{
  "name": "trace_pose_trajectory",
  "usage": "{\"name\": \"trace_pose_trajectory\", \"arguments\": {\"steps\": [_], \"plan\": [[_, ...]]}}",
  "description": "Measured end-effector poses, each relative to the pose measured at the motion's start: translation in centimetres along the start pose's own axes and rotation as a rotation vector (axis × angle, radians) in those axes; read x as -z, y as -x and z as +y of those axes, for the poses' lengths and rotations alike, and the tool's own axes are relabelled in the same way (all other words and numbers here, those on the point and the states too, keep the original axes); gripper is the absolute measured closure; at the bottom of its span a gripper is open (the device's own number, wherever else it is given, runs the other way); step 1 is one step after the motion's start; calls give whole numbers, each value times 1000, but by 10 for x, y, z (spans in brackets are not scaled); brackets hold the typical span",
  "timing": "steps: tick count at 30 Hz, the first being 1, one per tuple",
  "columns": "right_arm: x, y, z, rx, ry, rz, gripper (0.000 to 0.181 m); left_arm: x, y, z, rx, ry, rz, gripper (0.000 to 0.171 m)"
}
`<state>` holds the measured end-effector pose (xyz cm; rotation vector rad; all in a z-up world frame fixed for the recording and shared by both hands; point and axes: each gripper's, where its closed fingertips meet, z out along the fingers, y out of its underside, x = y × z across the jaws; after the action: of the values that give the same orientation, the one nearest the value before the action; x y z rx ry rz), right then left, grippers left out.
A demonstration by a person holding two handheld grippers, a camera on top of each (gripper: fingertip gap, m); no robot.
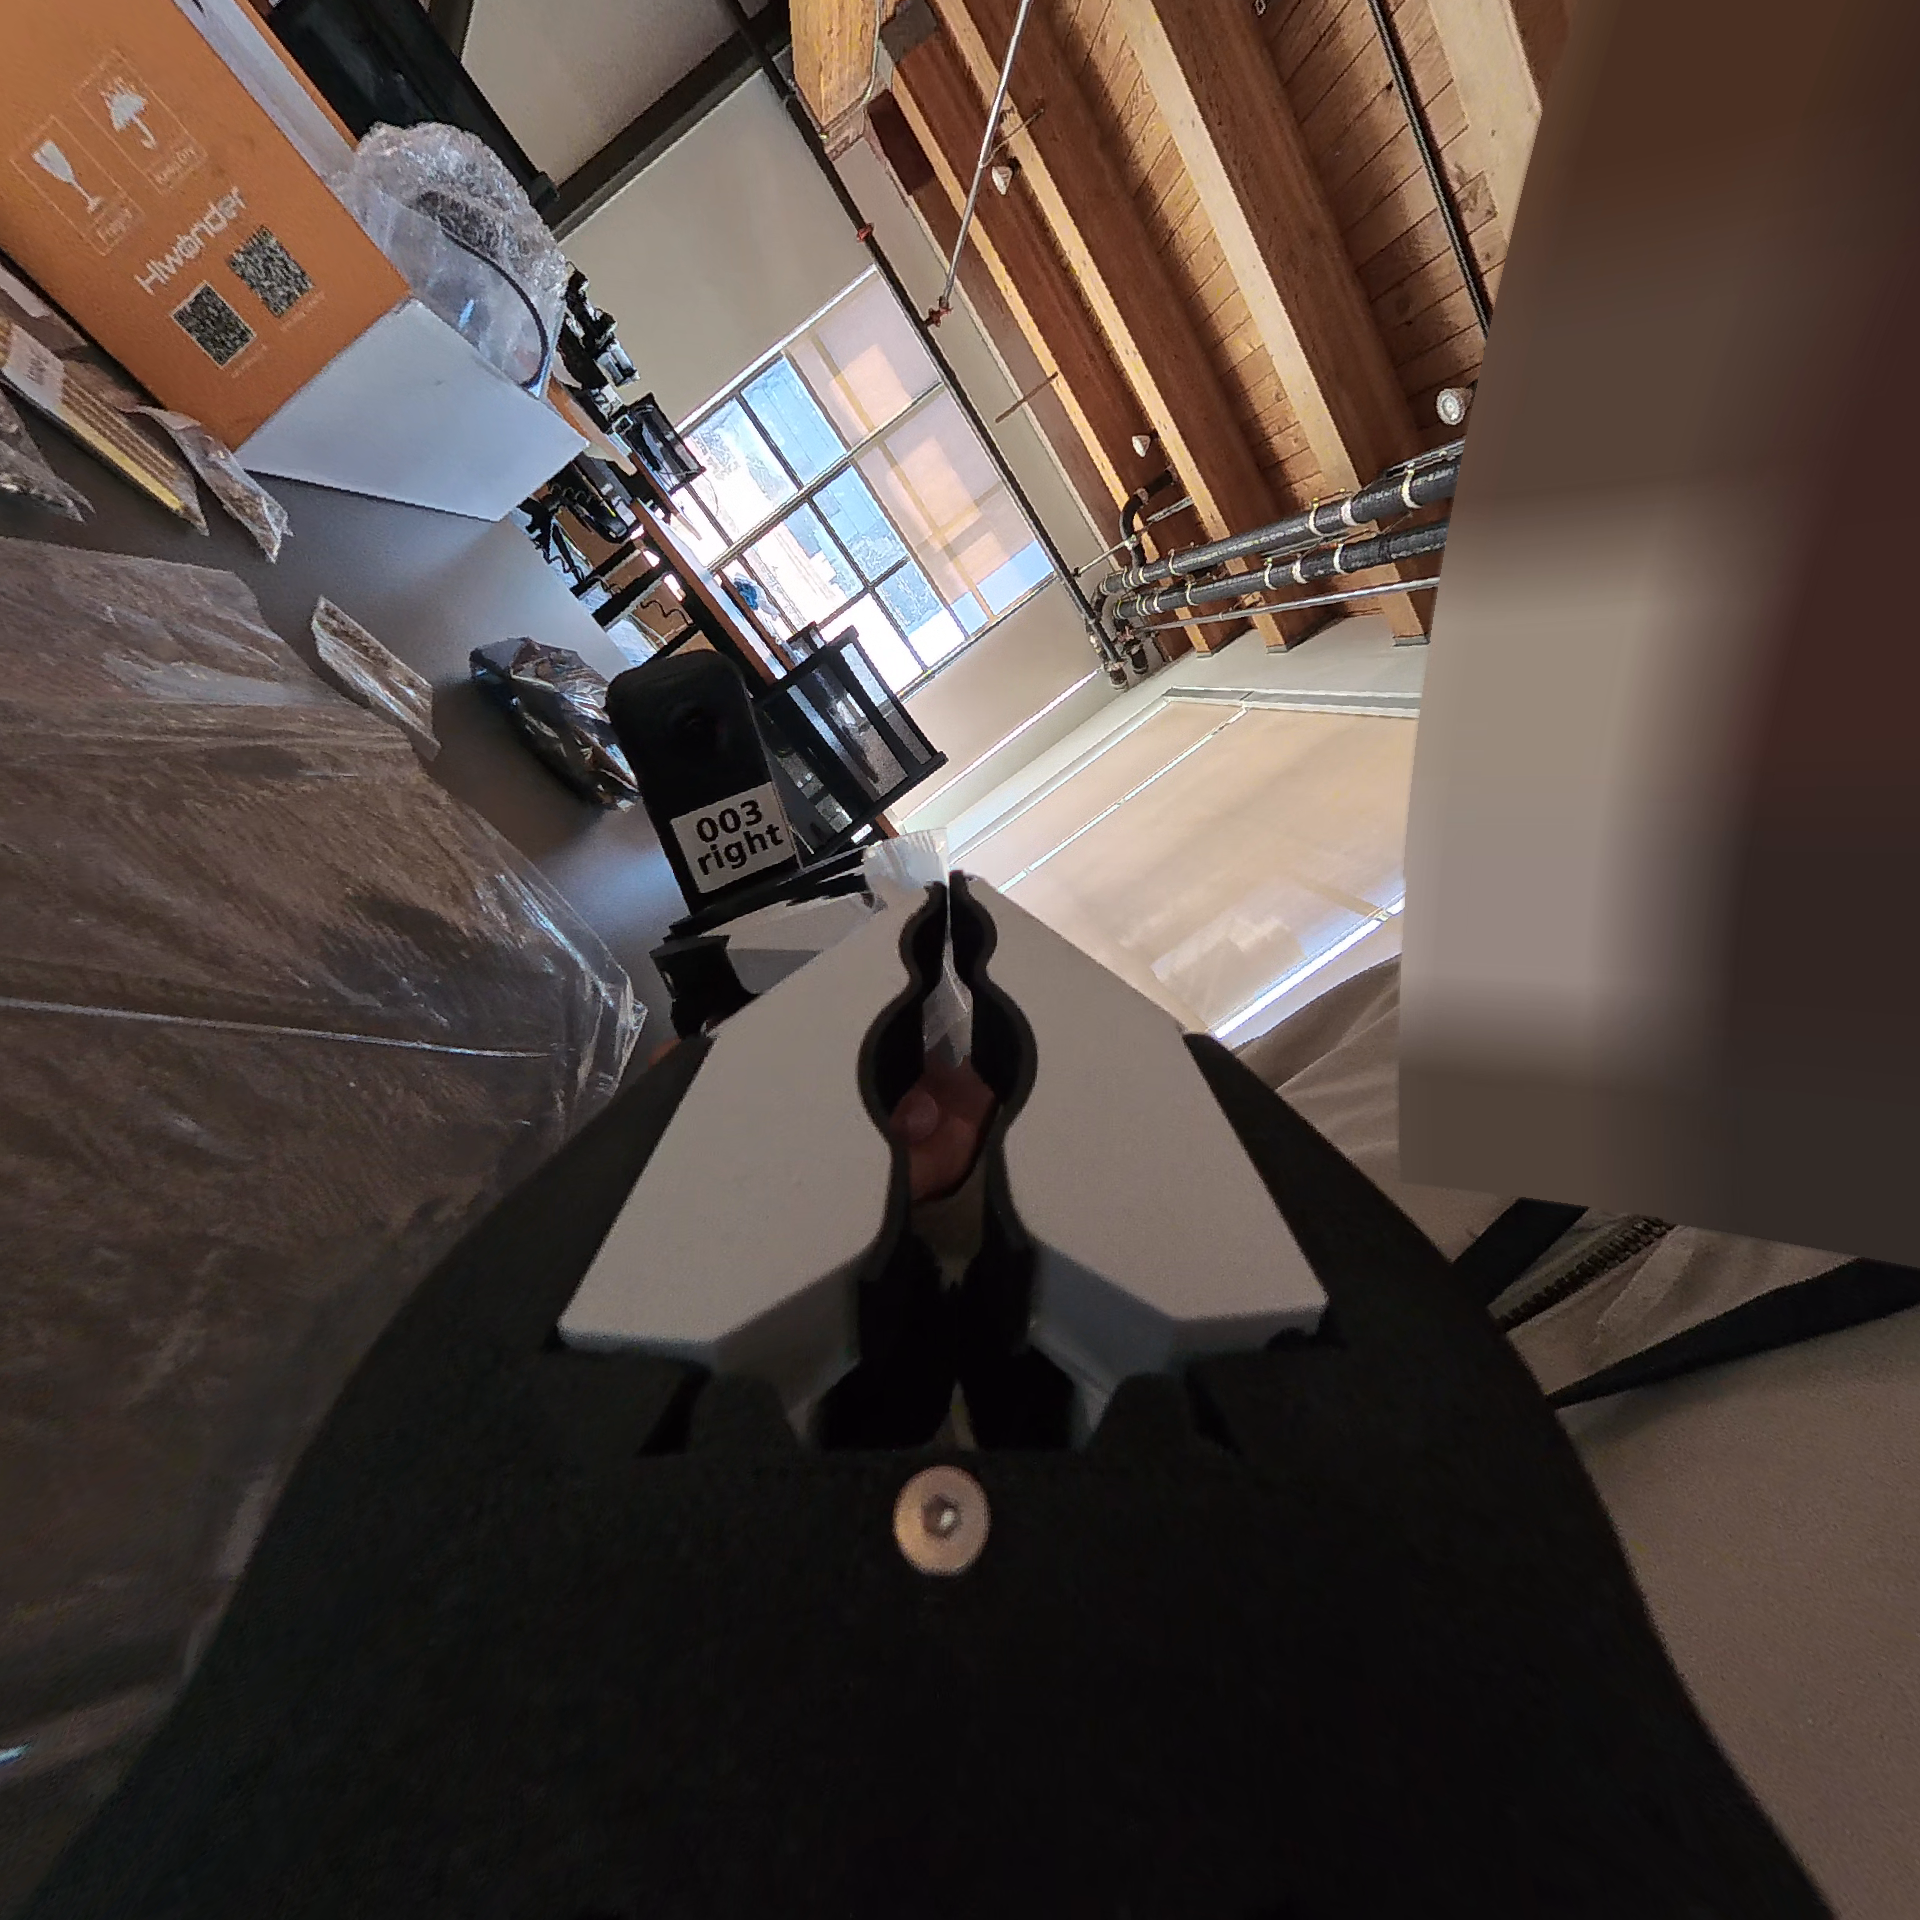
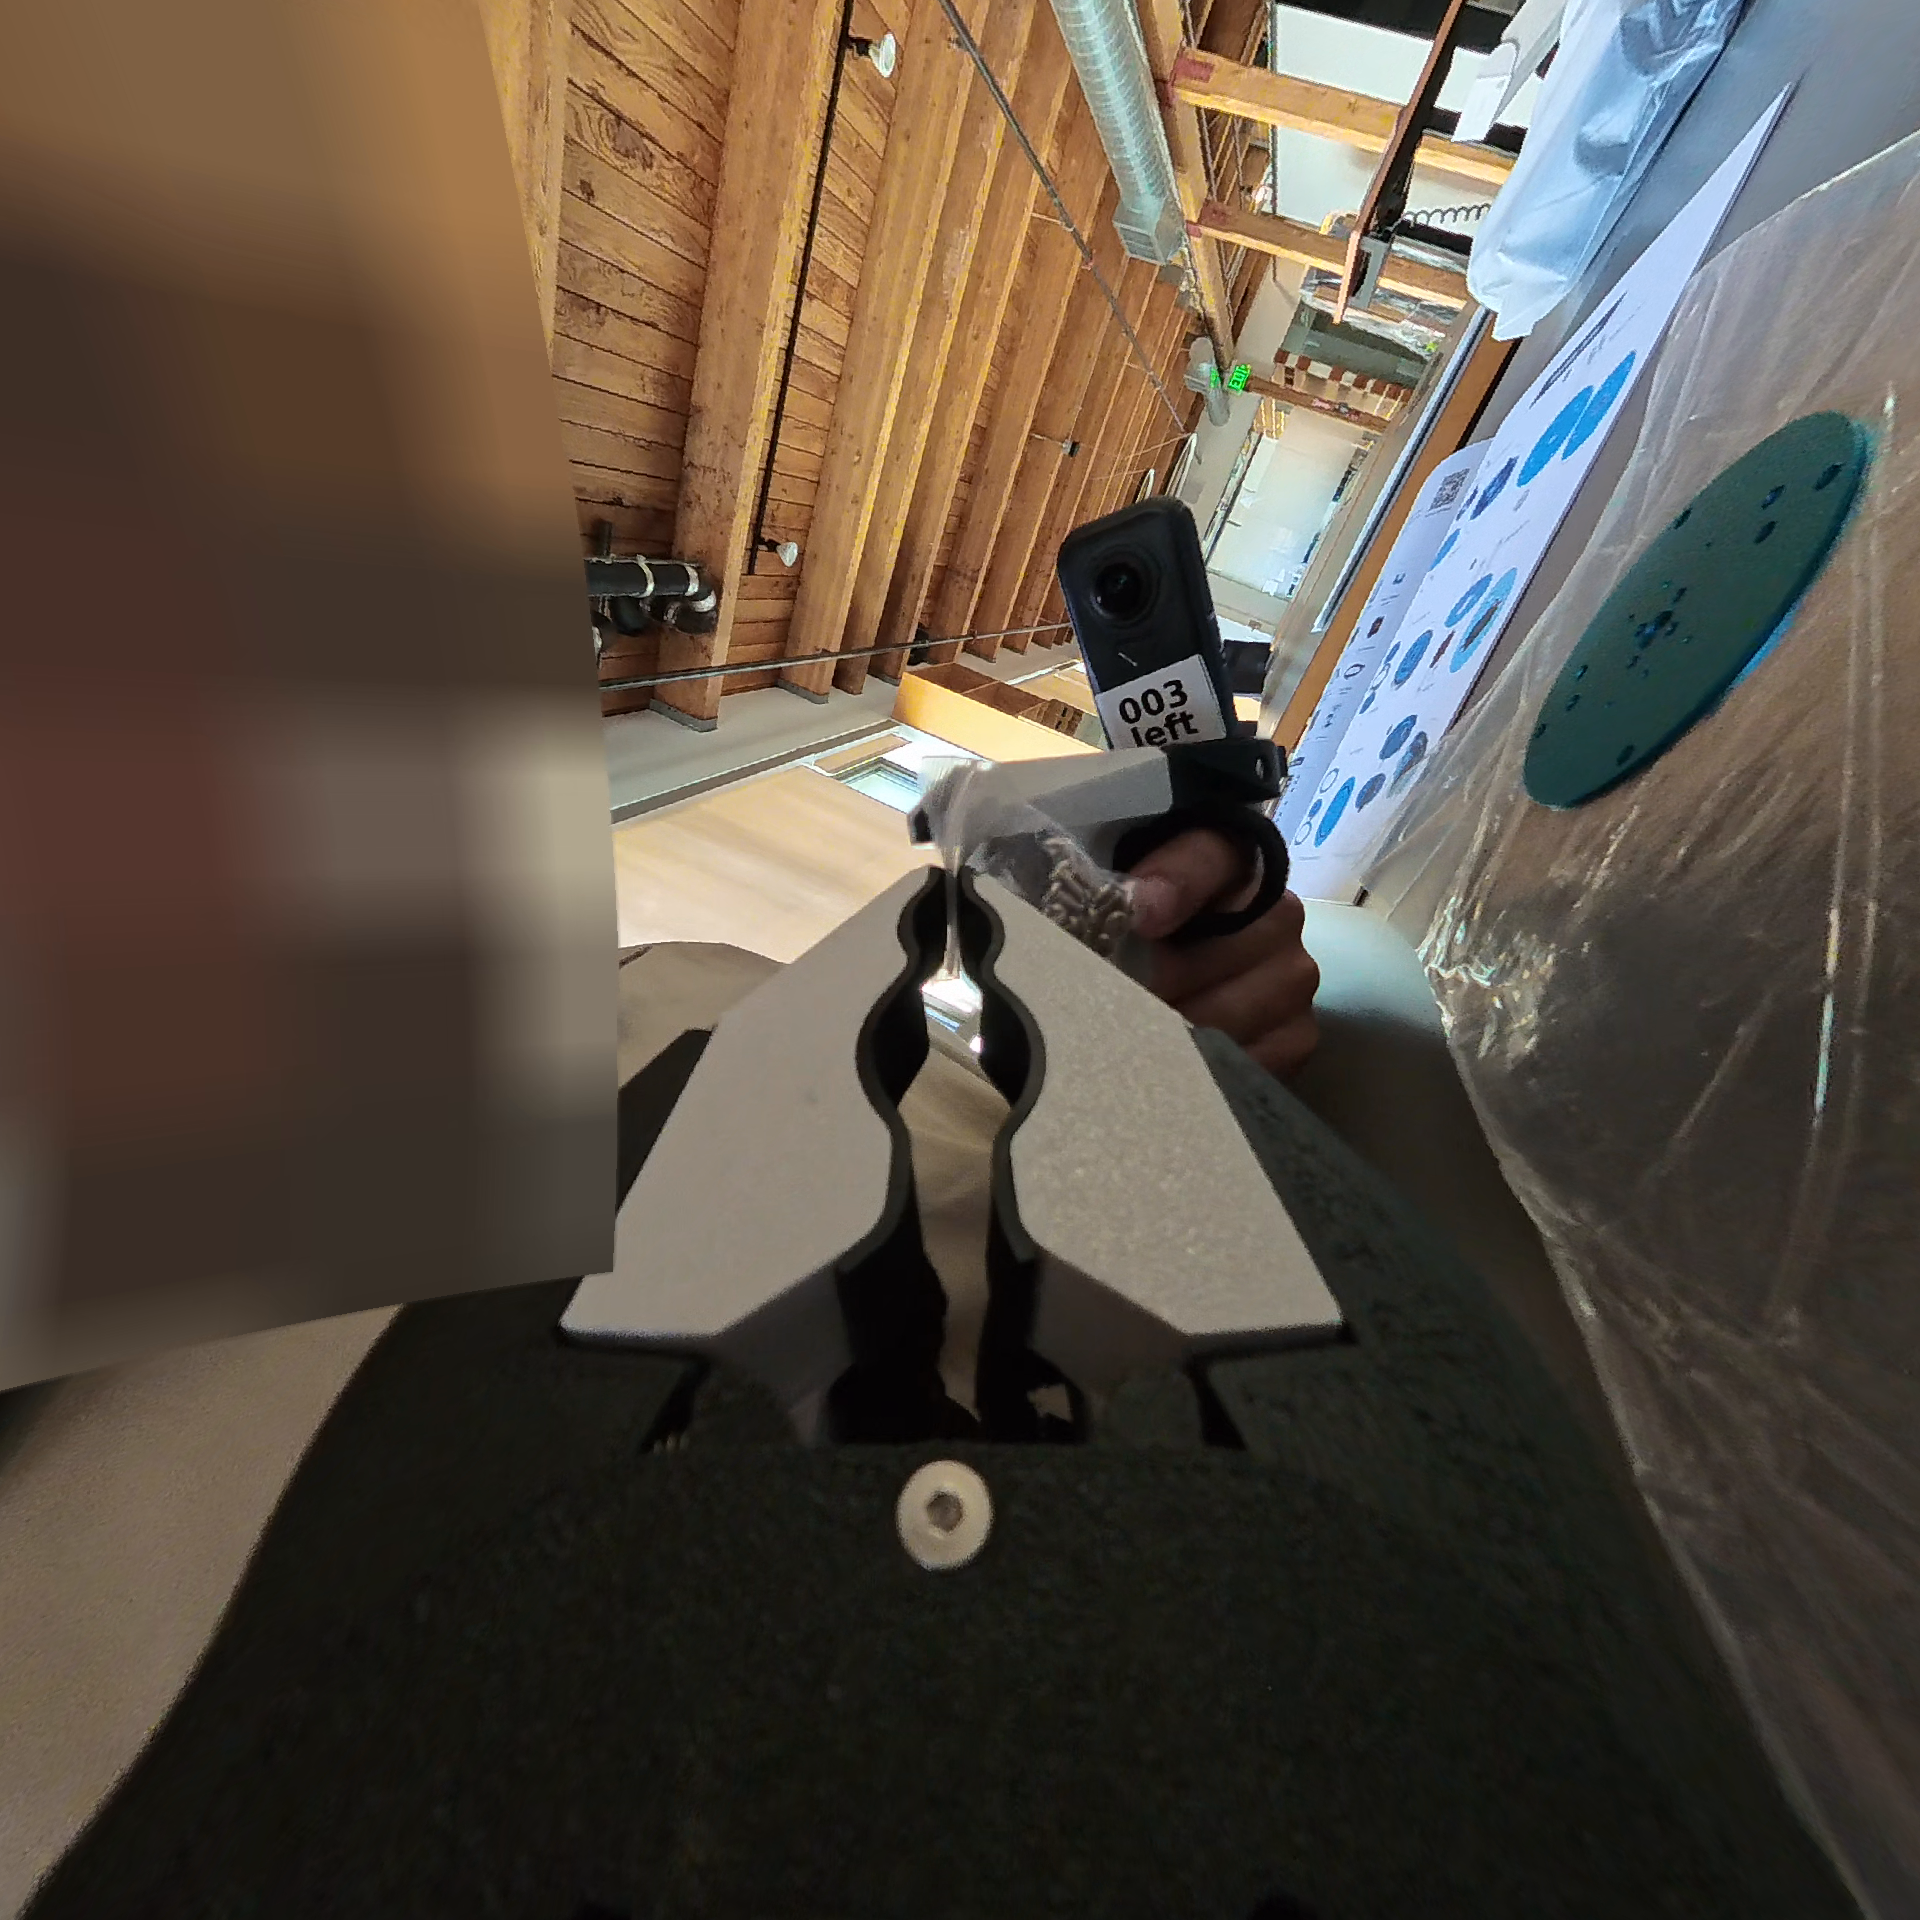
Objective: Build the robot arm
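Clear plastic bag (image 2: 1023, 862) of small metal screws sits at the centre of the right wrist view, pinched between two handheld grippers that meet tip to tip. Left gripper (image 2: 930, 805) enters from the right of that frame, its grey fingers clamped on the bag's top edge, a hand (image 2: 1221, 935) curled around its black handle below a small camera (image 2: 1138, 603) bearing a white label. Right gripper (image 2: 951, 883), in the lower middle, has its jaws closed on a thin strip of the same plastic. In the left wrist view, the left gripper (image 1: 951, 888) likewise nips clear film at frame centre, with the right gripper's labelled camera (image 1: 691, 738) just beyond. Plastic sheeting (image 1: 260, 883) covers the surface at left; an orange box (image 1: 197, 208) stands upper left.
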<state>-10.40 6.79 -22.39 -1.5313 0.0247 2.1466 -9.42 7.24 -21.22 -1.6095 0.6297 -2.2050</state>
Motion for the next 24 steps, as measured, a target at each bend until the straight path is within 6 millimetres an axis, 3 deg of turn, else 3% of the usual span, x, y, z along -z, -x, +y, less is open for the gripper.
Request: {"name": "trace_pose_trajectory", "arguments": {"steps": [24], "plan": [[0,-12,0,59,10,113,181,8,13,-7,-172,-22,-201,170]]}}
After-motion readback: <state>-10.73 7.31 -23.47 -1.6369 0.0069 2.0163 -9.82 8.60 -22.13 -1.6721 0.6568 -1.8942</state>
